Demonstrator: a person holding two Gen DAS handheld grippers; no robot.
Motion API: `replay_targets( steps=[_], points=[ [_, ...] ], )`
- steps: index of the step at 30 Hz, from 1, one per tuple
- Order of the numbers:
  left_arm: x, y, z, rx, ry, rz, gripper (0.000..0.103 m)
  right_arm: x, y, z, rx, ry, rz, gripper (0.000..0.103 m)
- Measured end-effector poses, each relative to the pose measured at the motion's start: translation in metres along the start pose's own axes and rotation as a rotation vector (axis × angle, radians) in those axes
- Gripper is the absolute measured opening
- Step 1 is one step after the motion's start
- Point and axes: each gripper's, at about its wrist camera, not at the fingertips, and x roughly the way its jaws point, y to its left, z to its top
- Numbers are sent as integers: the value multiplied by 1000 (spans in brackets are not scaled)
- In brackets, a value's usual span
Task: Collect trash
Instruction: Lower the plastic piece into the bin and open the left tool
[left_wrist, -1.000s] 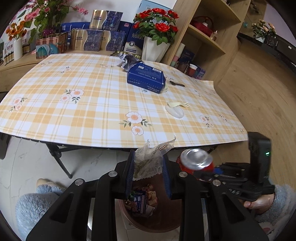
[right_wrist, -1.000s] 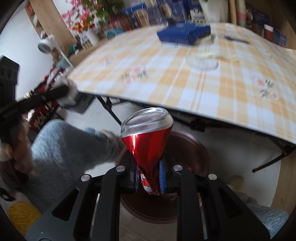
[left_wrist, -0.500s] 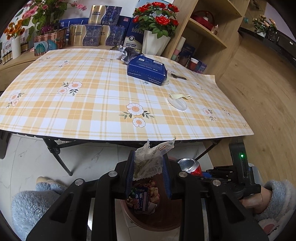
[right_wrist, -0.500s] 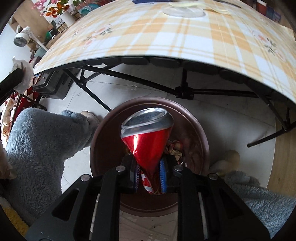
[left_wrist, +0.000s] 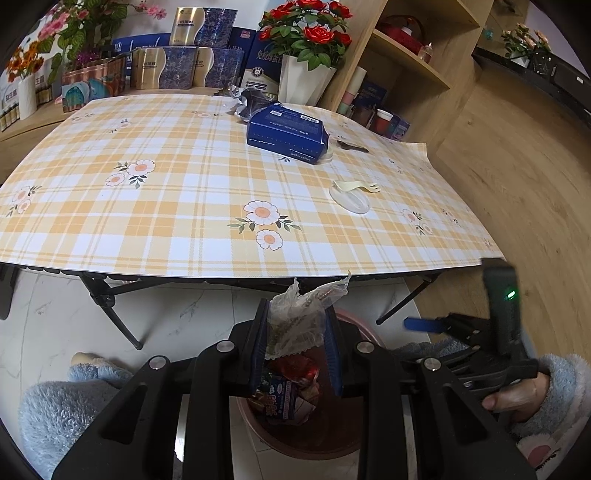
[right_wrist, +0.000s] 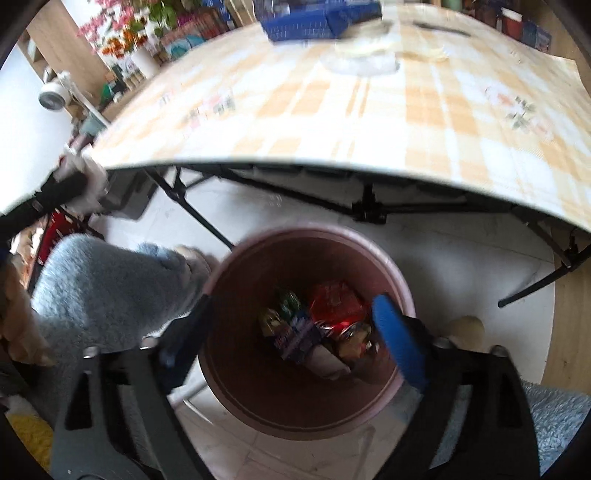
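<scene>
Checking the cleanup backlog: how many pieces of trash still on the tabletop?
4 that I can make out: blue box, crumpled foil wrapper behind it, plastic fork and clear lid near the right edge. More may hide behind the box.

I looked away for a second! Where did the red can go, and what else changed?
The right gripper has just opened its jaws and nothing is between them now; the crushed can was let go over the bin. The left gripper stays clamped on the clear wrapper.
</scene>
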Motion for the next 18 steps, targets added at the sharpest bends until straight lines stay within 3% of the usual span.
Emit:
replay_targets(
  steps=[6, 12, 18],
  points=[
    [3, -7, -1, 29, 11, -15, 27, -47, -7, 13, -16, -165, 19, 97],
    [19, -22, -7, 101, 48, -29, 27, -86, -19, 19, -79, -316, -80, 97],
    [36, -32, -14, 152, 67, -54, 27, -95, -48, 13, -31, -377, -132, 97]
  ],
)
